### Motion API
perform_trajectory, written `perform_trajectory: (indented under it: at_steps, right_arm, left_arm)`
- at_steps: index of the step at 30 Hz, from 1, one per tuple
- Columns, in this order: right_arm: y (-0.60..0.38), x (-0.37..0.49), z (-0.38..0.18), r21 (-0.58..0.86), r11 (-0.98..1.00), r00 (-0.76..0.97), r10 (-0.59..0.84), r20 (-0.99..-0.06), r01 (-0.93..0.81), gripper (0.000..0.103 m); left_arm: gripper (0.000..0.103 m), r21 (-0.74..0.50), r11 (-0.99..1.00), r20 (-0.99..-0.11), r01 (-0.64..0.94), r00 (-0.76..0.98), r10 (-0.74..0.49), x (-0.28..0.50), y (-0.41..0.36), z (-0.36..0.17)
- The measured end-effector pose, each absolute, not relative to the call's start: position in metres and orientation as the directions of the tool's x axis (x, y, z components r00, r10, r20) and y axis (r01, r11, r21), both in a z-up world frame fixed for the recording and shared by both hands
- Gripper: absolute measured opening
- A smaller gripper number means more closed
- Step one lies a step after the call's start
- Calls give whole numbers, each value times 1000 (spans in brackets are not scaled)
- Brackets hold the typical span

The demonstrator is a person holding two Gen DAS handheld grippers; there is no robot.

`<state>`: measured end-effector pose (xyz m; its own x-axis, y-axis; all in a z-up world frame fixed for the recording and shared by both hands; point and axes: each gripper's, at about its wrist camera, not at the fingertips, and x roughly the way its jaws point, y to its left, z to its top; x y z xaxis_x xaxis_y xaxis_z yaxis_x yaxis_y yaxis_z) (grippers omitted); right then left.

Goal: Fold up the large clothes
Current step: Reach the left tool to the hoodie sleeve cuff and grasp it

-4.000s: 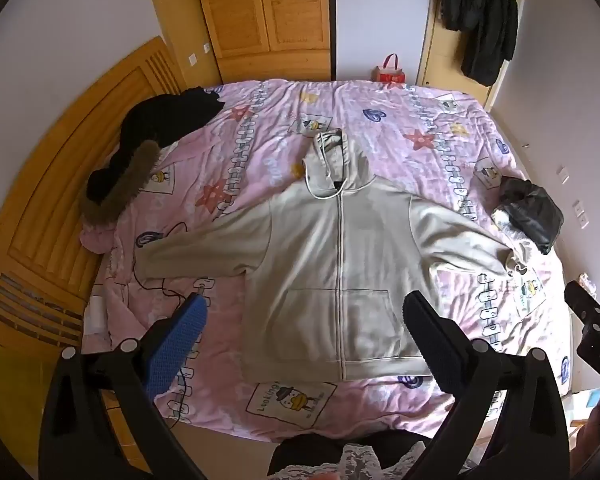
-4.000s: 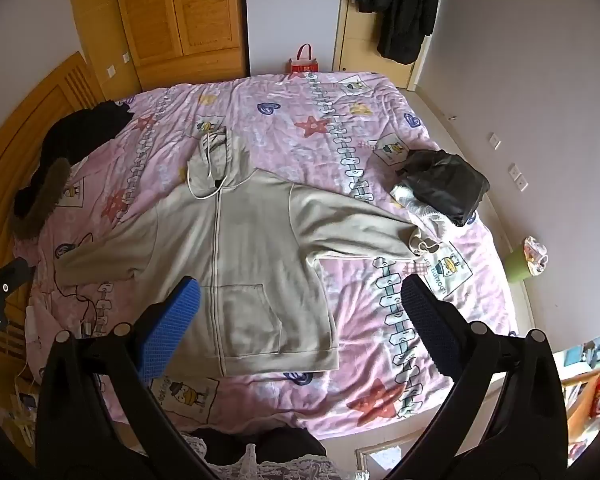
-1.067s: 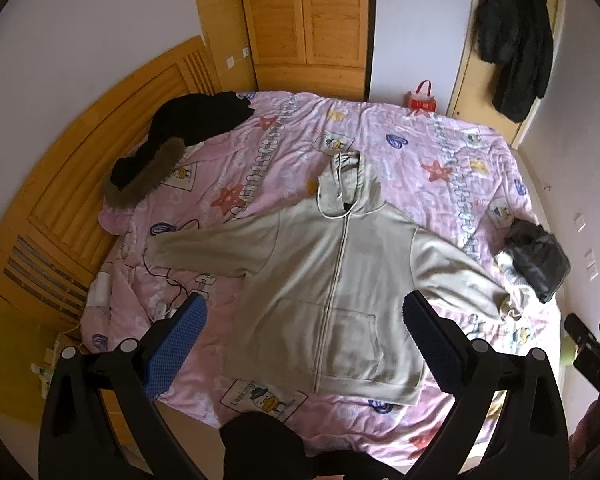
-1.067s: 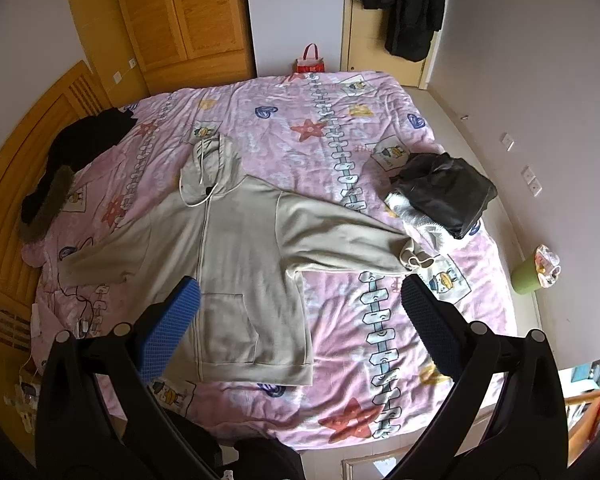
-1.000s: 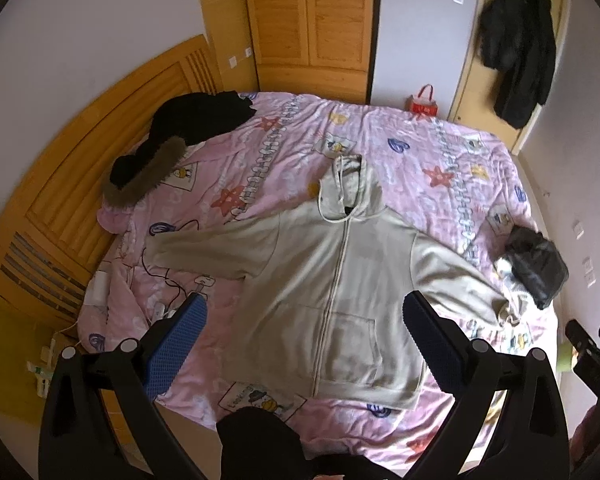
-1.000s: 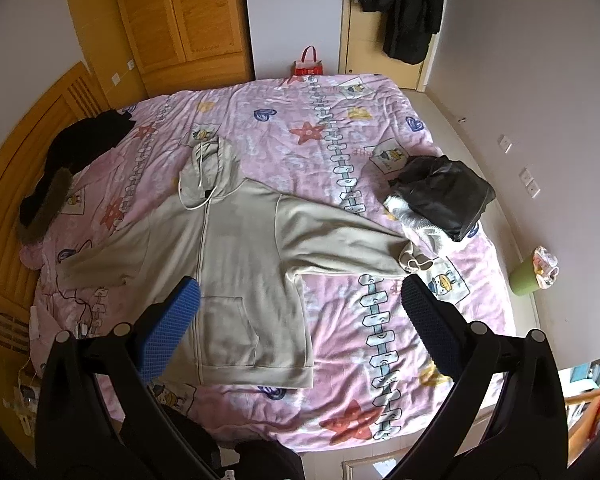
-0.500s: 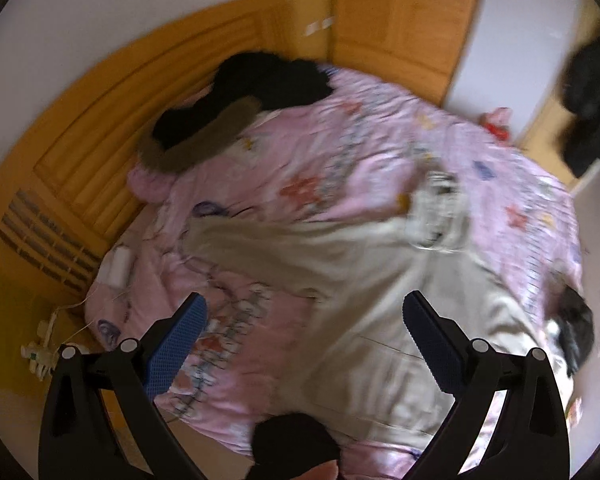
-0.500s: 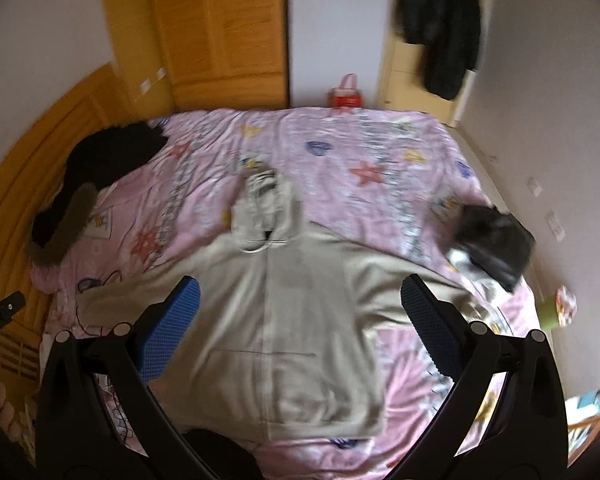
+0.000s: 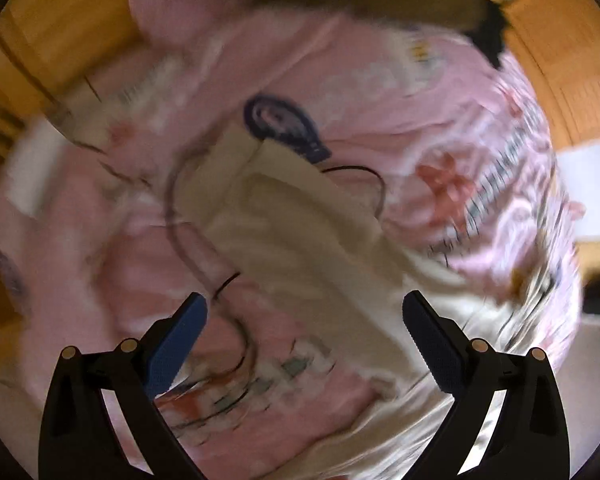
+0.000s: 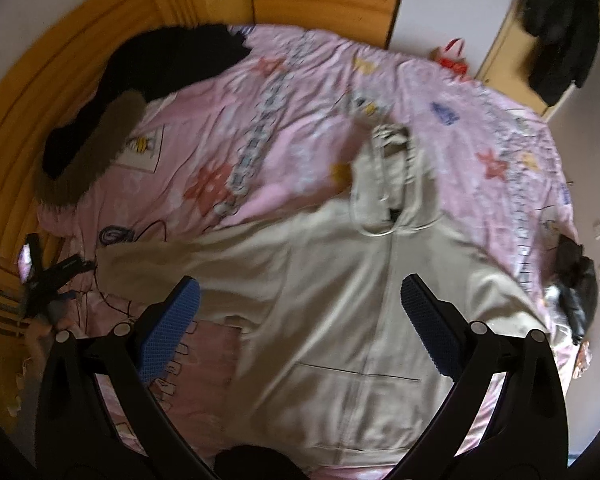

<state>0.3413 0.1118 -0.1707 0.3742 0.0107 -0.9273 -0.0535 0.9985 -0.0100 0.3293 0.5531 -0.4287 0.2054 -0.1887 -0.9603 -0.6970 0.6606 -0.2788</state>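
On the pink bed: beige hoodie [image 10: 340, 320] lay flat, sleeves spread
Left gripper [image 9: 304, 336]: jaws wide, empty, above sleeve cuff [image 9: 236, 160] at frame centre
Right gripper [image 10: 300, 320]: jaws wide, empty, over torso
Handling: probably soft, floppy, light; pinch cuff hem

Bare pink bedspread [image 10: 300, 92] surrounds the hoodie [image 10: 340, 300]; a dark cable [image 9: 180, 216] loops beside its sleeve cuff [image 9: 236, 156].
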Motion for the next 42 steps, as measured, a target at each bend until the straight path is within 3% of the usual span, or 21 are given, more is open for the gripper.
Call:
perform_trajectory:
  at_steps: [4, 12, 14, 15, 16, 18, 22, 27, 29, 30, 31, 38, 42]
  right_arm:
    - [140, 361, -209, -38, 996, 315, -10, -949, -83, 98]
    - [159, 376, -231, -80, 994, 278, -55, -959, -78, 98]
    - [163, 377, -232, -87, 993, 276, -63, -959, -78, 98]
    - [165, 377, -231, -88, 993, 277, -63, -959, -80, 98]
    - [166, 377, -230, -89, 993, 278, -63, -958, -81, 98]
    - [168, 378, -228, -92, 992, 282, -65, -957, -82, 98]
    - [165, 377, -219, -79, 994, 300, -54, -952, -72, 98]
    - [155, 371, -216, -67, 995, 329, -37, -943, -80, 98]
    - [146, 365, -224, -54, 996, 326, -26, -945, -75, 98]
    - [140, 362, -231, -37, 997, 314, -13, -949, -70, 98]
    - [137, 359, -236, -31, 997, 304, -9, -953, -65, 98]
    - [117, 343, -268, -25, 999, 233, -18, -972, -24, 98]
    - [118, 342, -273, -44, 999, 231, -36, -972, -27, 98]
  left_arm:
    - [95, -351, 522, -926, -778, 205, -316, 342, 589, -507]
    - [91, -425, 332, -864, -842, 269, -426, 336, 622, -582]
    - [77, -434, 305, -856, -848, 282, -434, 334, 623, -585]
    - [60, -449, 308, -846, -839, 290, -447, 336, 621, -586]
    - [37, -462, 311, -835, -830, 290, -467, 338, 619, -587]
    - [17, -451, 332, -832, -828, 256, -492, 344, 612, -587]
    - [1, -484, 399, -832, -778, 270, -484, 354, 597, -566]
    - [3, -408, 482, -898, -775, 247, -364, 355, 597, -541]
    - [36, -357, 512, -927, -781, 232, -294, 344, 605, -531]
    - [78, -344, 514, -934, -786, 234, -268, 338, 610, -529]
    - [91, -322, 518, -945, -793, 234, -230, 333, 614, -527]
    - [91, -234, 501, -967, -833, 148, -206, 315, 640, -558]
    - [91, -296, 487, -946, -822, 184, -266, 323, 645, -584]
